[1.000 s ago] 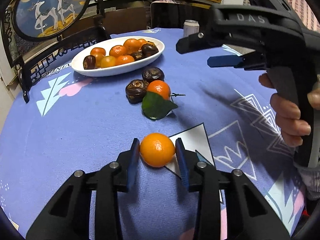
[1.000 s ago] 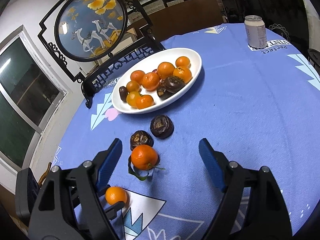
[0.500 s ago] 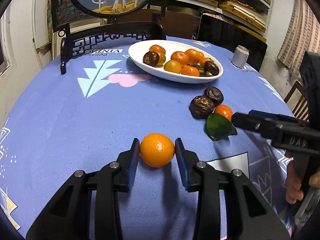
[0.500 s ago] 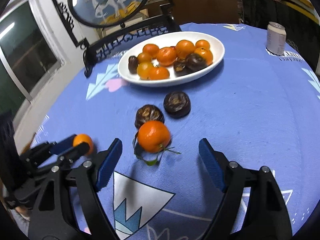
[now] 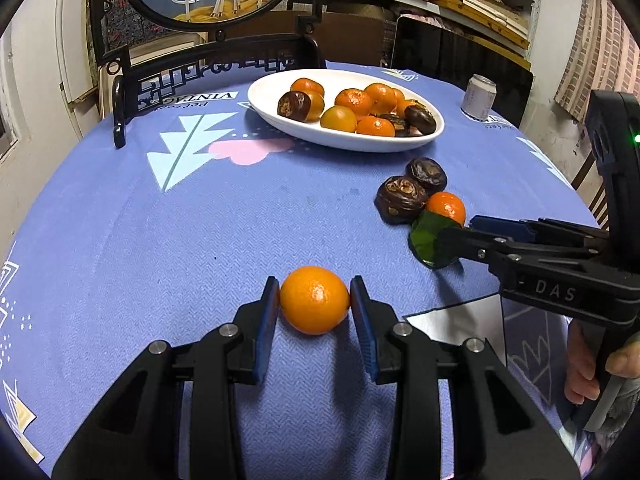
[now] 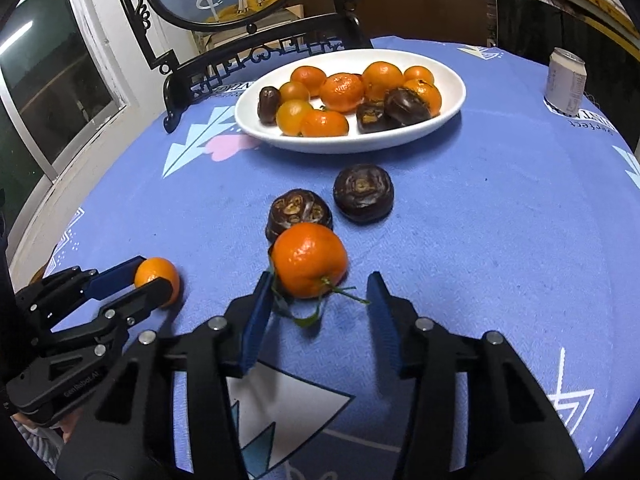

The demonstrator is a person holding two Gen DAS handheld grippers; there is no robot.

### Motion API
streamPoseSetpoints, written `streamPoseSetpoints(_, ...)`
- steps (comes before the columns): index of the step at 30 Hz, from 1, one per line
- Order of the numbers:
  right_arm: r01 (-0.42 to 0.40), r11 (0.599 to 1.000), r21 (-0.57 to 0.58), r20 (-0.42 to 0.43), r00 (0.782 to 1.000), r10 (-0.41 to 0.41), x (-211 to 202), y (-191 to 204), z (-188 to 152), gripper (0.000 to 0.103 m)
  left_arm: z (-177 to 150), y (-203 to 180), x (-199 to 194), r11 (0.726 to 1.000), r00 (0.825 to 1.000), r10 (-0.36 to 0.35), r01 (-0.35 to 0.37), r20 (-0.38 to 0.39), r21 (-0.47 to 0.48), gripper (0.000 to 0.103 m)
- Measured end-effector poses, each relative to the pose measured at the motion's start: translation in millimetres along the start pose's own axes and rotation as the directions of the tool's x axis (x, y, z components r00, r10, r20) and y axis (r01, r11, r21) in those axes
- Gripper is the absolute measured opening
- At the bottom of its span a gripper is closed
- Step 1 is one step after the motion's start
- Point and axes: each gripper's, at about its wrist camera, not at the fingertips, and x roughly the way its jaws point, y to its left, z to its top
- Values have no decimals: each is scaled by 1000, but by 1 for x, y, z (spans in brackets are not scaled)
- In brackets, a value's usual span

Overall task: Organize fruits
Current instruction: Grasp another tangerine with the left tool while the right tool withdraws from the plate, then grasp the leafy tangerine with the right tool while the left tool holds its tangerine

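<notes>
While the left gripper (image 5: 315,300) has its blue pads pressed against both sides of a smooth, glossy small orange (image 5: 314,299), the left wrist view suggests the main risk is a roll-out: the fruit is round and slick, sits near the fingertips, and the pads touch only its widest part, so a quick lift or tilt could squirt it forward onto the tablecloth (image 5: 200,240). That woven blue cloth looks soft enough to let a dropped fruit roll. Well beyond the held orange stands the white oval plate (image 5: 360,146), glazed and shallow, heaped with tangerines and wrinkled dark fruits; its low rim could let an added piece slide off. Right of the held orange, the right gripper (image 5: 460,232) reaches across a green leaf (image 5: 424,240).

From the right wrist view, that right gripper (image 6: 316,300) is spread wide, grasping nothing, its fingers flanking a dimpled leafy tangerine (image 6: 308,266) on the near side of the plate (image 6: 452,108). Closing here may pinch the thin stem or the leaf, or nudge the tangerine into the two dark dried fruits (image 6: 300,212), one of which touches it, the other (image 6: 363,193) lying closer to the plate. Far left of the tangerine, the left gripper (image 6: 156,280) clamps its orange (image 6: 154,276).
</notes>
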Motion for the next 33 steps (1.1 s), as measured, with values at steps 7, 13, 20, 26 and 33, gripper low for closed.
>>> streamPoseSetpoints(7,-21,999,26,5,1000,21,-4,-3,2,16,1,-2,3,1000,1000,-7,7,-1,5,37)
streamPoseSetpoints(13,-11,1000,-11,-13,1000,11,6,2,-1,52,4,-5,5,1000,1000,-7,7,-2,18,37)
streamPoseSetpoints(20,-3,1000,17,54,999,2,-6,-4,4,56,4,-7,5,999,1000,5,-5,2,35,37)
streamPoseSetpoints(26,-63,994,87,34,998,60,3,-16,11,37,3,-8,5,999,1000,9,-9,3,41,37)
streamPoseSetpoints(33,-37,997,74,77,997,31,-3,-13,11,33,4,-9,5,999,1000,5,-5,7,39,37)
